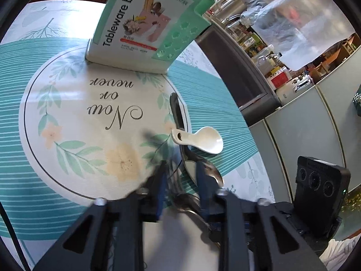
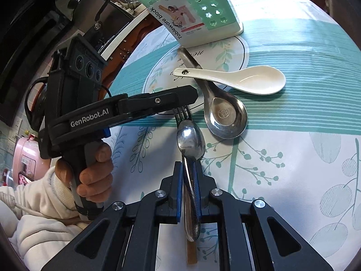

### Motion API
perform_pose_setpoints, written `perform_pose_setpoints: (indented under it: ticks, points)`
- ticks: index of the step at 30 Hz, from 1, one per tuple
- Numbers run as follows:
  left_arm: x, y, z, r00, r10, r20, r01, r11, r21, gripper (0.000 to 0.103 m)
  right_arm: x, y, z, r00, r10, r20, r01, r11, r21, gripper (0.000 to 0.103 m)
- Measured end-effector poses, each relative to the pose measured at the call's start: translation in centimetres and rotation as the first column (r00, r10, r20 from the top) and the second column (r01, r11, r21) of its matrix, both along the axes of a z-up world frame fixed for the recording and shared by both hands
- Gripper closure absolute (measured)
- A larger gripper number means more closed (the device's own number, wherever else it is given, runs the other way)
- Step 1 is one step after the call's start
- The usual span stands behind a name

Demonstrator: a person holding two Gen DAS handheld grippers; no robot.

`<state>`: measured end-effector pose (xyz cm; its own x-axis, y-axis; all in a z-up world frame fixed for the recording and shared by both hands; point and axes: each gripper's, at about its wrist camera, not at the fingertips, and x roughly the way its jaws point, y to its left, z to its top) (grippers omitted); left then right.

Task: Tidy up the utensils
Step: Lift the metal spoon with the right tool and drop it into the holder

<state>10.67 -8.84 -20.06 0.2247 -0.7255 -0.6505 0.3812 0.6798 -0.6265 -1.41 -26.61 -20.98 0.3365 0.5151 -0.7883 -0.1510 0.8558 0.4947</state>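
The right claw (image 2: 188, 180) is clamped on the handle of a small steel spoon (image 2: 191, 140), whose bowl points toward twelve o'clock in the right wrist view, just above the table (image 2: 293, 158). A fork (image 2: 181, 113) lies under that spoon, its tines showing at twelve o'clock of the bowl, beneath the left claw (image 2: 191, 94) that reaches in from nine o'clock. In the left wrist view the left claw (image 1: 181, 180) has its fingers apart, with blurred steel utensils between them. A large steel ladle spoon (image 2: 223, 113) lies at one o'clock of the small spoon, and a white ceramic spoon (image 2: 246, 80) rests across its handle. The mint utensil holder (image 2: 203, 15) stands at twelve o'clock, well apart.
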Motion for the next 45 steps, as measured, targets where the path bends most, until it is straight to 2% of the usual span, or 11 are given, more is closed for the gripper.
perform_pose_setpoints:
  ticks: [3,6,16,22,26,28,29,31,37,42,45]
  points:
    - [0.1,0.2,-0.5,1.000,0.005,-0.024,-0.005,1.000,-0.024,0.101,0.2,-0.6,-0.3,1.000,-0.013,-0.012,0.013,0.999,0.037,0.094]
    - [-0.4,0.1,-0.1,1.000,0.009,0.008,-0.009,1.000,0.021,0.103,0.2,-0.8,-0.2,1.000,-0.020,-0.017,0.021,0.999,0.032,0.094]
    - [-1.8,0.3,2.5,0.992,0.023,0.125,-0.043,0.987,0.157,0.103,0.7,2.2,1.2,1.000,0.020,0.014,-0.017,0.988,-0.151,0.086]
    - [-3.2,1.3,5.0,0.973,0.018,0.229,-0.061,0.981,0.183,0.103,0.7,2.9,1.9,0.998,0.066,0.018,-0.065,0.997,-0.046,0.095]
    - [-3.1,2.1,5.5,0.974,0.037,0.223,-0.076,0.983,0.170,0.103,0.6,1.7,1.9,0.999,0.033,-0.007,-0.033,0.997,0.076,0.094]
    - [-3.0,2.3,5.7,0.970,0.056,0.236,-0.102,0.976,0.190,0.103,0.5,1.3,2.2,1.000,0.013,-0.010,-0.012,0.997,0.071,0.092]
    - [-2.9,2.6,5.8,0.970,0.067,0.235,-0.113,0.975,0.189,0.103,0.4,1.0,2.3,1.000,0.004,-0.008,-0.003,0.998,0.064,0.086]
    - [-2.8,3.2,6.2,0.966,0.087,0.245,-0.135,0.973,0.188,0.103,0.2,0.7,2.8,0.999,-0.028,0.015,0.028,0.999,0.017,0.079]
    - [-3.1,4.5,8.6,0.944,0.110,0.310,-0.179,0.963,0.201,0.103,0.3,3.4,3.2,0.996,0.057,0.071,-0.039,0.973,-0.229,0.078]
    - [-3.7,4.8,11.4,0.912,0.110,0.395,-0.221,0.943,0.248,0.103,0.5,6.8,2.4,0.989,0.124,0.078,-0.076,0.889,-0.451,0.078]
    - [-3.8,5.0,13.3,0.889,0.103,0.447,-0.251,0.924,0.287,0.103,0.6,7.9,2.0,0.983,0.165,0.080,-0.097,0.837,-0.539,0.089]
